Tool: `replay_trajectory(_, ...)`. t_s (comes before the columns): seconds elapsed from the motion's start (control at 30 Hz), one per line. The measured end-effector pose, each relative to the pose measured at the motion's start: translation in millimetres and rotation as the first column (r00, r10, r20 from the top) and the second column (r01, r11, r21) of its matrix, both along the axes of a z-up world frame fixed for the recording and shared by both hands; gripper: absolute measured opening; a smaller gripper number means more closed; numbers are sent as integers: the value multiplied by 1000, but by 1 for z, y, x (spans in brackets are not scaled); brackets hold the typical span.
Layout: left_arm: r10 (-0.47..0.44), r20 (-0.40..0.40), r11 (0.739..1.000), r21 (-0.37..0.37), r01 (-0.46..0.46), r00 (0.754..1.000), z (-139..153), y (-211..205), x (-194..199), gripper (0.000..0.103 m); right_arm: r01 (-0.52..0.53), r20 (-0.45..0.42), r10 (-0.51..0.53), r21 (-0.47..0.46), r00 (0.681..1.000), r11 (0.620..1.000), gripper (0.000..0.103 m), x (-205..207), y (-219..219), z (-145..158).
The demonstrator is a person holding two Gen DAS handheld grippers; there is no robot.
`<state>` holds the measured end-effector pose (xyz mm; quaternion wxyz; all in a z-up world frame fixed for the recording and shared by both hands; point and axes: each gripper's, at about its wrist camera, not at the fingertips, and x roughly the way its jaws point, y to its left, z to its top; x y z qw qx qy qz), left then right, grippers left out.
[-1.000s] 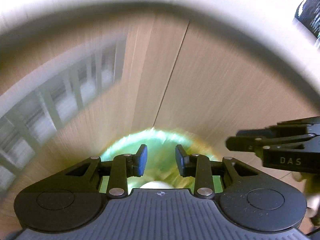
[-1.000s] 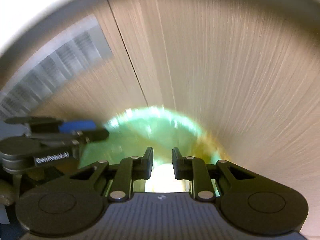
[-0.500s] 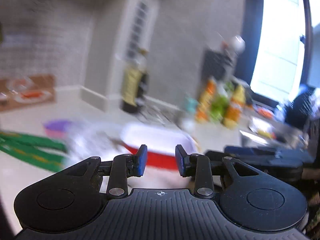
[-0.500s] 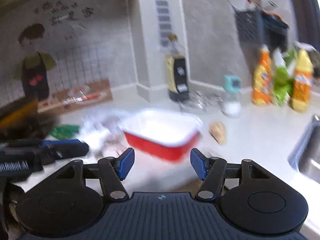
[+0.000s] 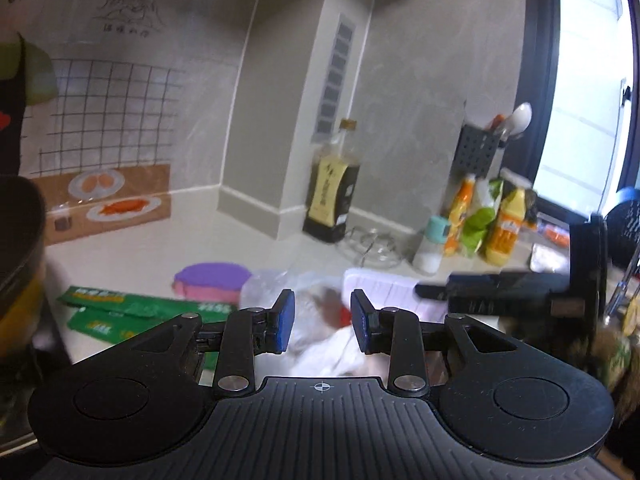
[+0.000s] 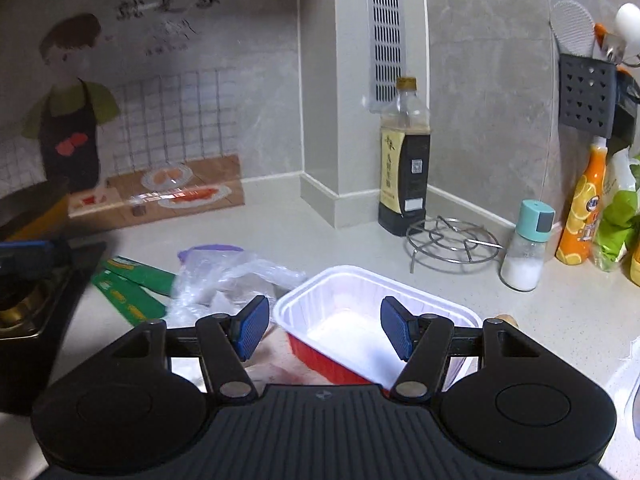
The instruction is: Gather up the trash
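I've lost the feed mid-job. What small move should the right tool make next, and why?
Probably ease the open right tool down over the near rim of the red-sided, white-lined plastic tray. It looks empty, and the rim already sits between the fingers.

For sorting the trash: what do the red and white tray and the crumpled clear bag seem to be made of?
The tray looks like thin glossy plastic: ribbed white walls, red outside. The bag looks like thin clear plastic film, wrinkled and see-through.

Both wrist views low over the counter (image 6: 560, 320), facing its back wall corner; shared: red tray (image 6: 332, 348) (image 5: 384, 288), dark bottle (image 6: 404, 168) (image 5: 332, 196).
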<state>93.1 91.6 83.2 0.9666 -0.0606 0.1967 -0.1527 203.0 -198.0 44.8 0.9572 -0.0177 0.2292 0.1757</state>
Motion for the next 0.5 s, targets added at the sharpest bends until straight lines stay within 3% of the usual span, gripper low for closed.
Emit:
replay_trajectory(0.23, -2, -4, 1000, -9, 2, 1000, -1, 14, 2, 34, 85, 35, -82, -81, 996, 993, 62, 16, -5, 11)
replay_trajectory(0.5, 1, 124, 1000, -31, 3, 992, 41, 16, -19, 34, 119, 144, -129, 74, 981, 990, 62, 1, -26, 58)
